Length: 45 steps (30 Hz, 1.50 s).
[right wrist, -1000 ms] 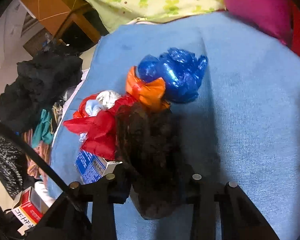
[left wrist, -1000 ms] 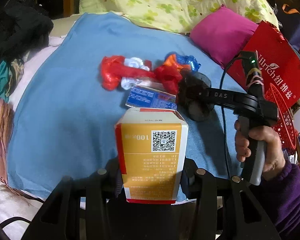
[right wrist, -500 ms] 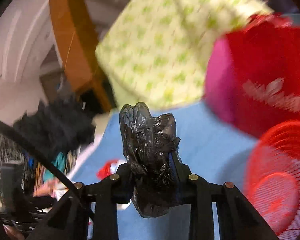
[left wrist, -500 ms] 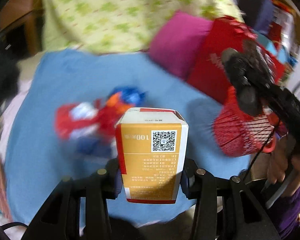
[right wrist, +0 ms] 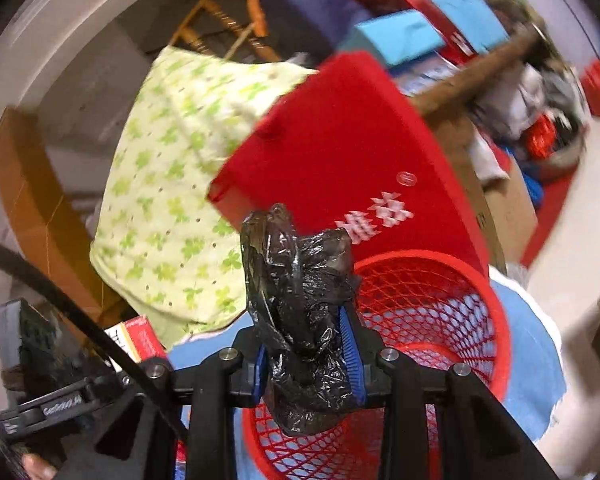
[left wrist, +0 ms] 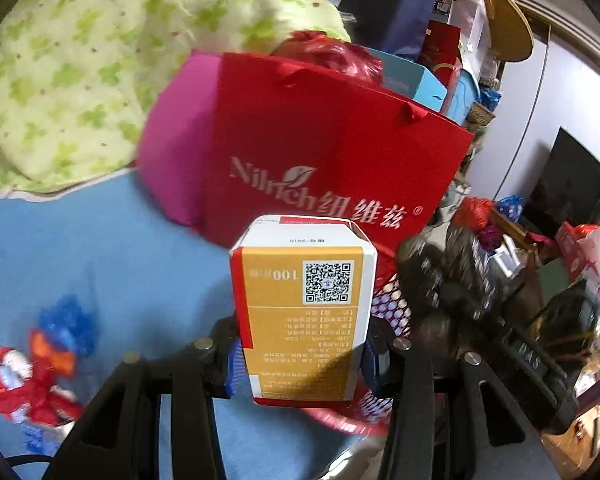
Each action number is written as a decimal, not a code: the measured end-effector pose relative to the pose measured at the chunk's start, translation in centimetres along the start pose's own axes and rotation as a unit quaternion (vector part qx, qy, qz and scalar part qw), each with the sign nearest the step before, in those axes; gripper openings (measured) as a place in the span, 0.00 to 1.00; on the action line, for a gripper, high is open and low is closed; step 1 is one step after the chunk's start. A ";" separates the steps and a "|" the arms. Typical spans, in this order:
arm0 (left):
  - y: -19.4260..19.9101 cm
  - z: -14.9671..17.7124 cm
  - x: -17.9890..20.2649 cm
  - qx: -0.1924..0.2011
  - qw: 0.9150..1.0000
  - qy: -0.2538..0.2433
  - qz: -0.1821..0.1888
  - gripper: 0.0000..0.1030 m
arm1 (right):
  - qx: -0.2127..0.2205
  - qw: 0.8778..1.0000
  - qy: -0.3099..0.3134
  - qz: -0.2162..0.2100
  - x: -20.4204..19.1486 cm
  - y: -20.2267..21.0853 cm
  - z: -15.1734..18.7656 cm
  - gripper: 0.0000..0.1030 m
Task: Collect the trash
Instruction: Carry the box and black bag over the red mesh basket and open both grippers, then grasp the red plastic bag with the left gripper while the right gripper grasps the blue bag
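My left gripper [left wrist: 300, 354] is shut on an upright orange-and-white carton [left wrist: 300, 312] with a QR code. Behind the carton's right edge shows the red mesh basket [left wrist: 385, 300]. The right gripper, blurred, hovers over that basket at the right. In the right wrist view my right gripper [right wrist: 308, 356] is shut on a crumpled black plastic bag [right wrist: 300, 320], held just above the near rim of the red mesh basket [right wrist: 440, 320]. More trash [left wrist: 40, 360], red, orange and blue plastic bags plus a blue box, lies on the blue sheet [left wrist: 100, 260] at lower left.
A red paper gift bag [left wrist: 320, 140] stands right behind the basket, with a pink pillow [left wrist: 172, 140] and a green-patterned quilt [left wrist: 60, 80] beside it. Cluttered boxes and bags fill the room to the right [left wrist: 500, 240]. The basket sits at the bed's edge.
Both grippers have swung right and upward, away from the trash pile toward the red basket. The black bag left the sheet in the right gripper; the carton stays gripped in the left.
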<state>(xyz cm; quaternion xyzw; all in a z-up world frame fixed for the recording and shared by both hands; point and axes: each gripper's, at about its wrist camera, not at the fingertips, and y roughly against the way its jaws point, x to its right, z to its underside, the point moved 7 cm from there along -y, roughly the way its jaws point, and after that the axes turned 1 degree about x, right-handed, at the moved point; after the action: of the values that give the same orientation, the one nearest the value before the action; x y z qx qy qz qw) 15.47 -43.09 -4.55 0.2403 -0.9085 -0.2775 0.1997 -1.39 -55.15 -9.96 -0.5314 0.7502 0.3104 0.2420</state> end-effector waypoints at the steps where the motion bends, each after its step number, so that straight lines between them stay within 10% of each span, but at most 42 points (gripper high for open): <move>1: -0.6 -0.1 0.1 -0.002 1.000 0.006 0.006 0.46 | -0.008 1.000 -0.013 -0.005 0.5 -0.3 -0.1 0.34; 5: -2.7 0.1 0.3 -0.015 0.999 0.008 0.029 0.50 | -0.026 0.999 -0.036 -0.008 1.7 -1.2 -0.5 0.36; 9: -4.1 0.7 0.4 -0.026 0.999 -0.002 0.030 0.56 | -0.033 0.998 -0.057 -0.025 2.4 -1.6 -0.3 0.71; 15: -2.2 1.7 -2.1 -0.015 1.000 0.014 0.012 0.57 | -0.024 0.998 -0.037 -0.036 1.3 -1.5 0.0 0.71; 24: 5.8 6.3 -12.4 0.006 0.993 0.082 -0.088 0.62 | -0.020 0.993 0.076 -0.084 -6.4 -2.4 2.8 0.71; 29: 12.8 10.8 -20.2 0.018 0.974 0.126 -0.185 0.64 | -0.040 0.976 0.153 -0.147 -12.5 -3.1 6.6 0.71; 35: 18.7 17.1 -27.5 0.011 0.947 0.147 -0.286 0.65 | -0.109 0.953 0.210 -0.192 -17.8 -5.3 13.1 0.71; 45: 17.1 21.6 -32.9 -0.025 0.939 0.195 -0.281 0.65 | -0.301 0.932 0.169 -0.107 -17.4 -16.9 23.1 0.71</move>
<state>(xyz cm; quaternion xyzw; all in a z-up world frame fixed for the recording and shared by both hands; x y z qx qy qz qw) 25.66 -3.80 -18.35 0.5301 -0.7400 -0.2930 0.2924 20.89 -31.29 -17.37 -0.7008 0.5905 0.3993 -0.0281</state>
